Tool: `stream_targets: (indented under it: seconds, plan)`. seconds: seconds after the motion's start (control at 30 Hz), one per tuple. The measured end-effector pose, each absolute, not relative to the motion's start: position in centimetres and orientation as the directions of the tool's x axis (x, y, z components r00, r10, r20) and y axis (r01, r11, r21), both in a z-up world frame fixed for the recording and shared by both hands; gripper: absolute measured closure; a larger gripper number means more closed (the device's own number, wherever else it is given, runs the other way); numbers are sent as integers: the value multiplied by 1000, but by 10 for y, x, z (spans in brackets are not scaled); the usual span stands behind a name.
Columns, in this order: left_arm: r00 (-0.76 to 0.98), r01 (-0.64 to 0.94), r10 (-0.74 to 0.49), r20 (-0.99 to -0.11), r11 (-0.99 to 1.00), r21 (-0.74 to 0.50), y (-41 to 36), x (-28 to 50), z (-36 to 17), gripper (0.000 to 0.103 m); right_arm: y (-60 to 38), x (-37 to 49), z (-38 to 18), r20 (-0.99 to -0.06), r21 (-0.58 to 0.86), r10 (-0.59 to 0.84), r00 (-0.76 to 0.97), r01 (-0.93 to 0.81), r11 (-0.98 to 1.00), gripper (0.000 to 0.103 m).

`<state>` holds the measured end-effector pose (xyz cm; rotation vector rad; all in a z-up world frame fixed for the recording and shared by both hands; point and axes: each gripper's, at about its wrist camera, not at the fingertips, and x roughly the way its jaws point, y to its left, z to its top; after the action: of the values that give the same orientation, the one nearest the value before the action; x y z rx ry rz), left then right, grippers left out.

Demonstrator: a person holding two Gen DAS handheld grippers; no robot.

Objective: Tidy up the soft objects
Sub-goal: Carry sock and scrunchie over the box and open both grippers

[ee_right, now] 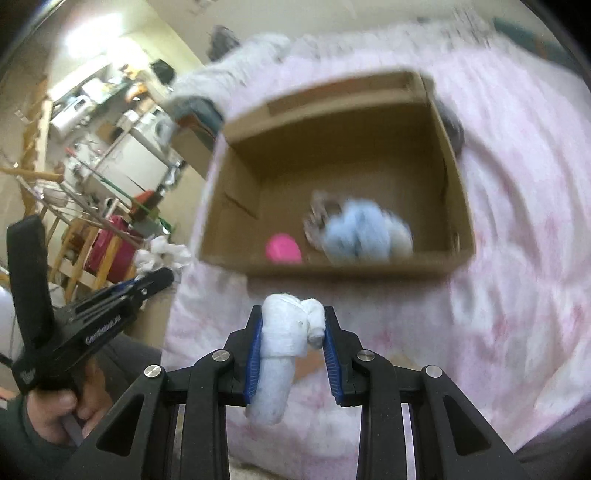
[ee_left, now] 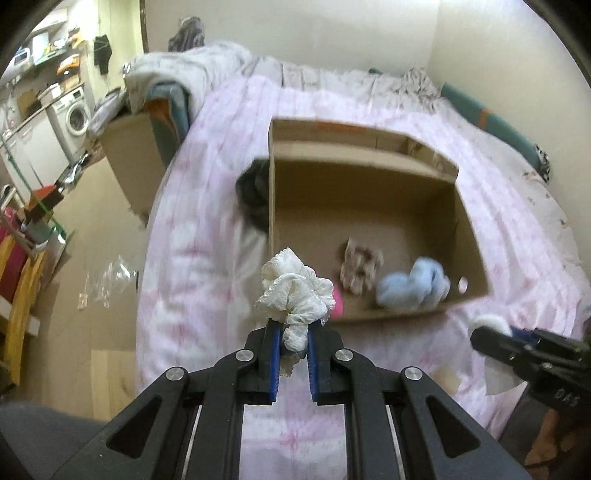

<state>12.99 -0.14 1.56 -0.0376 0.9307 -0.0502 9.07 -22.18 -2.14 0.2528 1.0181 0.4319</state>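
Left wrist view: open brown cardboard box [ee_left: 369, 177] holds perhaps three soft items; left gripper [ee_left: 291, 332] clamps a frilly white cloth [ee_left: 291, 291], right gripper [ee_right: 293, 325] grips a rolled white sock [ee_right: 284, 332], both undelivered.

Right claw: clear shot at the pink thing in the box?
Probably not yet. The right claw is shut on a white rolled sock; the pink item lies uncovered in the open cardboard box.

Pink bed [ee_left: 207, 229], washing machine [ee_left: 75, 116], cream walls [ee_left: 332, 33]

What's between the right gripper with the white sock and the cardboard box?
Only bare pink bedspread lies between the right gripper, shut on the white sock, and the cardboard box; the right wrist view shows it.
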Motion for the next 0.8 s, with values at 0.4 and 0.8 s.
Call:
stream_targets:
  seconds: [0.4, 0.8]
  plan:
    - [647, 92, -73, -759, 996, -18, -18, 204, 31, 92, -218, 159, 0, -771, 332, 397, 498, -216, 918, 71]
    - [619, 101, -45, -784, 995, 22, -31, 234, -20, 92, -207, 206, -23, -741, 342, 421, 523, -244, 907, 71]
